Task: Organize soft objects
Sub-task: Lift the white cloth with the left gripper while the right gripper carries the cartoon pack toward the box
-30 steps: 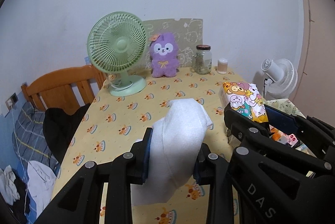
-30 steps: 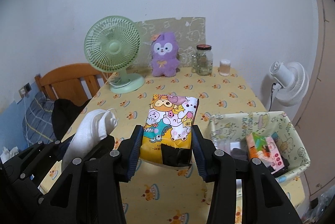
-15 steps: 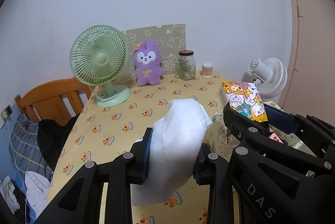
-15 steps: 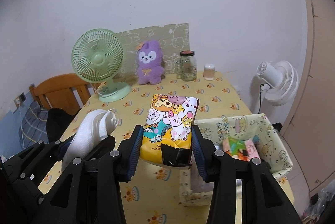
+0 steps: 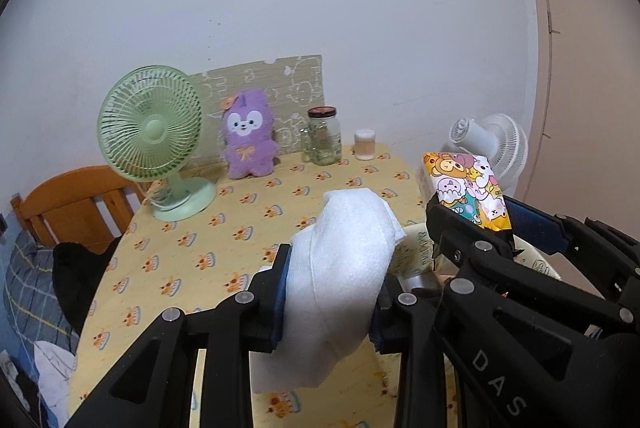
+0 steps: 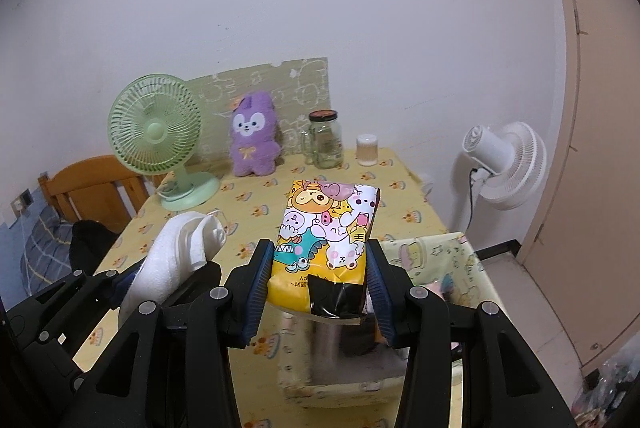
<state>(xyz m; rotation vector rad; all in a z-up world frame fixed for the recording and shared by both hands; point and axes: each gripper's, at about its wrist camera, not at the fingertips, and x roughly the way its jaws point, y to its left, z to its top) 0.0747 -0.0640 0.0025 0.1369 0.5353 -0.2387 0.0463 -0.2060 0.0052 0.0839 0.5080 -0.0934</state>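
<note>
My left gripper is shut on a folded white cloth and holds it above the yellow patterned table. The cloth also shows in the right wrist view. My right gripper is shut on a yellow cartoon-print packet, held above a fabric storage bin at the table's right. The packet also shows in the left wrist view. A purple plush toy stands at the back of the table.
A green desk fan, a glass jar and a small white cup stand along the back. A wooden chair with dark clothing is at the left. A white floor fan is at the right.
Both grippers have lifted and pulled back with their loads; the table looks farther away. The bin now lies under the right gripper.
</note>
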